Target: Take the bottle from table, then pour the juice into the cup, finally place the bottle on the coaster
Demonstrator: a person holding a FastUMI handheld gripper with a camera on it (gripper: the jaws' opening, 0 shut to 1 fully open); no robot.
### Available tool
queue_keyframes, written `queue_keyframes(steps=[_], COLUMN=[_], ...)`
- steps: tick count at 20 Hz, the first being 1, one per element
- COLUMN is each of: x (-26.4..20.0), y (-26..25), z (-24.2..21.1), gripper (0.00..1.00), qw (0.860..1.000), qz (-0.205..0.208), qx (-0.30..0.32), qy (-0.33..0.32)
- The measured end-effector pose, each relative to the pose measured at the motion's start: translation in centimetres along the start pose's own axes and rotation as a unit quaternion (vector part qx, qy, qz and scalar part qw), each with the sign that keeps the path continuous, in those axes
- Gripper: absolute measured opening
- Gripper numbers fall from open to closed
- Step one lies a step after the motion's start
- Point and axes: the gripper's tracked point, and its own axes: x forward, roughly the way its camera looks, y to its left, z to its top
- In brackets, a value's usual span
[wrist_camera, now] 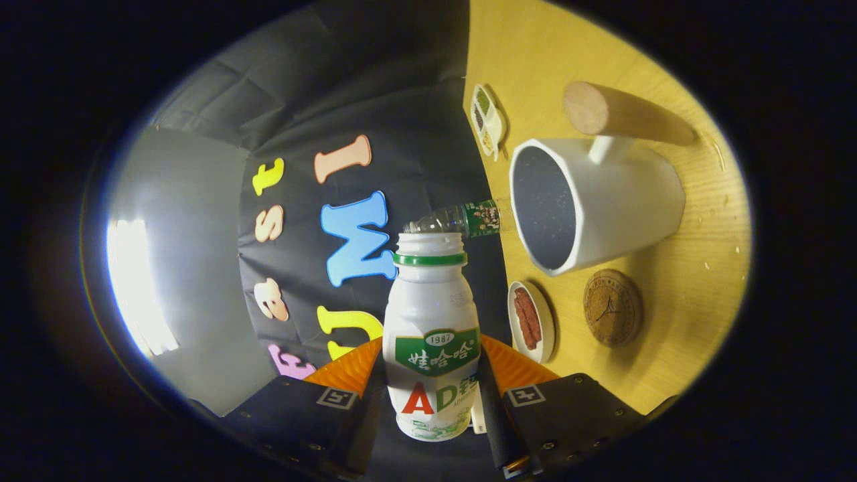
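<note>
My gripper (432, 395) is shut on a white juice bottle (432, 314) with a green neck ring and no cap, one finger pressing on each side of its body. The view is rolled about a quarter turn, so the wooden table (676, 314) stands on edge to the right. On it a white cup (589, 201) with a wooden handle (619, 115) shows its dark inside, its mouth just beyond and to the right of the bottle's mouth. A round brown cork coaster (612, 307) lies beside the cup, to the right of the bottle's body.
A small white dish of reddish strips (531, 320) lies between the bottle and the coaster. A clear plastic bottle with a green label (462, 218) stands behind the cup. A divided white dish (487, 120) sits farther back. The black booth wall rises beyond the table's edge.
</note>
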Motion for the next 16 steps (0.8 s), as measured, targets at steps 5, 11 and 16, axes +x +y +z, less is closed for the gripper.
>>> queue_keyframes(steps=[5, 11, 16], x=[-0.3, 0.8, 1.8], y=[-1.7, -2.7, -4.0], z=[0.7, 0.0, -0.2], gripper=[0.66, 0.66, 0.67], qw=[0.989, 0.941, 0.851], qz=[-0.024, -0.042, -0.09], qx=[-0.145, -0.333, -0.517], qy=[0.008, 0.033, 0.03])
